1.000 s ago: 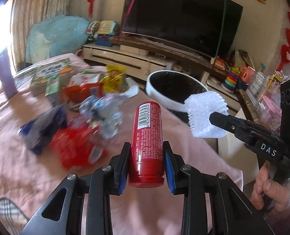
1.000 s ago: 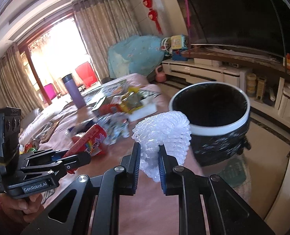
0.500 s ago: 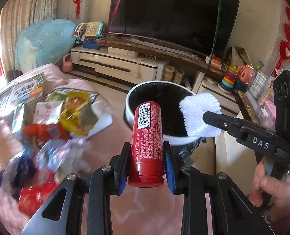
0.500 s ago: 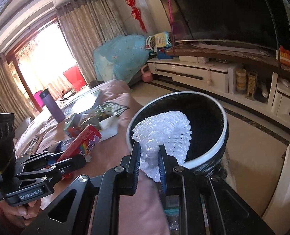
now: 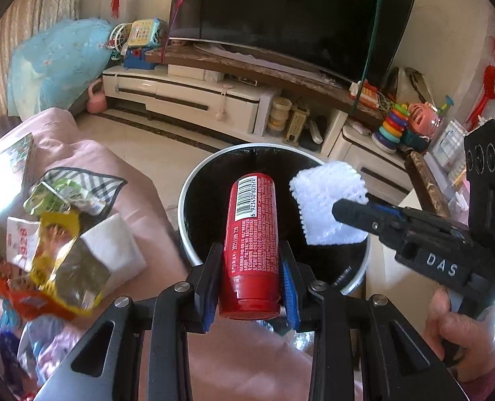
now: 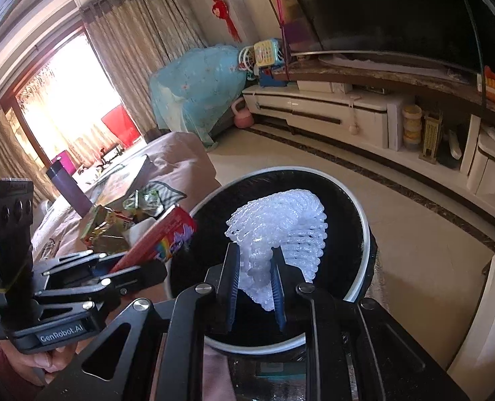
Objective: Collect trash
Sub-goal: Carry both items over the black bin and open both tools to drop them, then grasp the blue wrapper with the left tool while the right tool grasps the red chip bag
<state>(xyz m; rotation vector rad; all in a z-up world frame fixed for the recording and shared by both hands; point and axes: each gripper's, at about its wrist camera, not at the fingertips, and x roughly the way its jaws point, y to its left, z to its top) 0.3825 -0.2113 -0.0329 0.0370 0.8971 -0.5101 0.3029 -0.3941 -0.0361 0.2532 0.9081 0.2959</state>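
Red can [image 5: 252,247] – foam net [image 6: 280,234] – over bin [image 5: 194,250]

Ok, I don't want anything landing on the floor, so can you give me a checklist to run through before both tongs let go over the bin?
1. Left tongs grip the red can: ok.
2. Right tongs grip the white foam net: ok.
3. Red can over the bin opening: ok, though its base end sits near the rim.
4. Foam net over the opening: ok, well inside the rim in the right wrist view.
5. Bin mouth unobstructed: ok, dark interior open.
6. Room left inside the bin: cannot tell, too dark.
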